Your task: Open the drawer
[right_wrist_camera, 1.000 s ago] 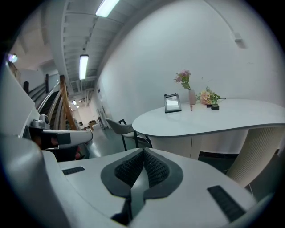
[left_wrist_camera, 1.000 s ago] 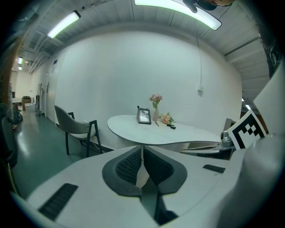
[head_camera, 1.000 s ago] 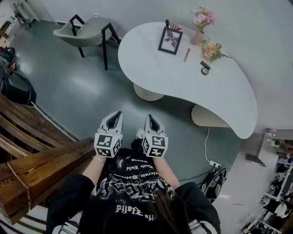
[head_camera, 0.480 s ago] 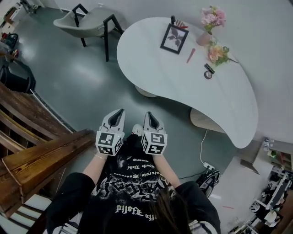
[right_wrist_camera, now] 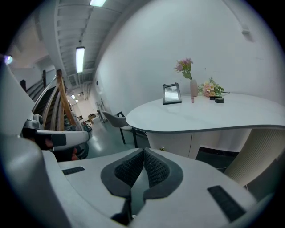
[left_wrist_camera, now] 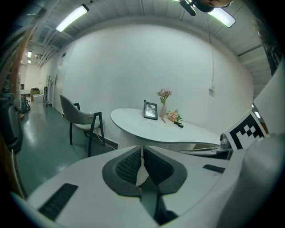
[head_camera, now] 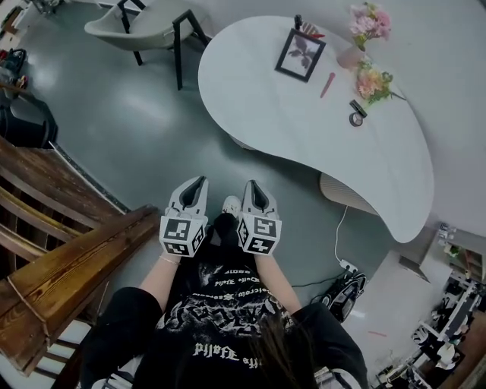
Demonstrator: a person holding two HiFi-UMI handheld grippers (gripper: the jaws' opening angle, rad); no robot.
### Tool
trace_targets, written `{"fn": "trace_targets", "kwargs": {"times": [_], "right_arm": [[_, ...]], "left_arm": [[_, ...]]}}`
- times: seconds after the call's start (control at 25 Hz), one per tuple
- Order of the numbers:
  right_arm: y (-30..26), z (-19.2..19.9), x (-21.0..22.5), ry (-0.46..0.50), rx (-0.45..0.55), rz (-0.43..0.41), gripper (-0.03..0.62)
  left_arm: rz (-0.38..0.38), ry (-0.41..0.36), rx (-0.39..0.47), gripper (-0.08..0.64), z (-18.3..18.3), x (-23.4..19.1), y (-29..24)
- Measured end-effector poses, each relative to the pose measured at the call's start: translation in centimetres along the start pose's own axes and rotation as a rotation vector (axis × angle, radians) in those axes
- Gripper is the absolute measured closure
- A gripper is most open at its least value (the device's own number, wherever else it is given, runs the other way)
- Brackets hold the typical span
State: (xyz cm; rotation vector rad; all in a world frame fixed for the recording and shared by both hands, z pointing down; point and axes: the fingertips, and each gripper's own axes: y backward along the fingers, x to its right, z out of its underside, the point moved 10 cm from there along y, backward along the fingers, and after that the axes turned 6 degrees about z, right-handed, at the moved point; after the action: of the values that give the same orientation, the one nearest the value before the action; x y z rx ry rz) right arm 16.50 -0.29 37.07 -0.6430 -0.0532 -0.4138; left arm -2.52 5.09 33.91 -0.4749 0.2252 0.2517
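A curved white table [head_camera: 304, 121] and grey chair [head_camera: 133, 23] stand on a glossy grey-green floor [head_camera: 137, 129].

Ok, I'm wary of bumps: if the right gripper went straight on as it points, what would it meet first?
Probably the table base, straight beyond the shut jaws of the right gripper. Depth is unclear, so it could reach the floor first.

The bench [head_camera: 319, 137] was white, the floor [head_camera: 129, 129] grey-green, the flowers [head_camera: 370, 19] pink, the left gripper [head_camera: 199, 181] and right gripper [head_camera: 251, 185] white with black-and-white square patterning.
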Motion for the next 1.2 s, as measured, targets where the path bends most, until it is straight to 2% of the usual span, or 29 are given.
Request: {"fn": "trace_targets", "kwargs": {"times": [0.36,0.56,0.68,0.88,1.2], "right_arm": [[-1.8,1.2,-3.1,0.031,0.009,0.06,0.565],[-2.5,2.0,-5.1,0.09,0.043,0.081,0.565],[-3.1,2.6,-5.6,0.076,0.055,0.092,0.566],[-5.0,4.2,-5.9,0.049,0.072,0.114,0.565],[-8.4,5.5,-5.6,0.059,0.083,0.146,0.565]], "left_arm": [[0.022,-0.016,0.005,0.528,1.4,-3.5,0.3],[0.033,-0.031,0.029,0.526,1.8,-5.1,1.0],[0.036,-0.044,0.029,0.527,2.6,-5.9,1.1],[0.016,-0.016,0.034,0.526,4.6,-7.3,0.8],[0.041,-0.01,0.052,0.528,6.9,-9.2,-1.4]]}}
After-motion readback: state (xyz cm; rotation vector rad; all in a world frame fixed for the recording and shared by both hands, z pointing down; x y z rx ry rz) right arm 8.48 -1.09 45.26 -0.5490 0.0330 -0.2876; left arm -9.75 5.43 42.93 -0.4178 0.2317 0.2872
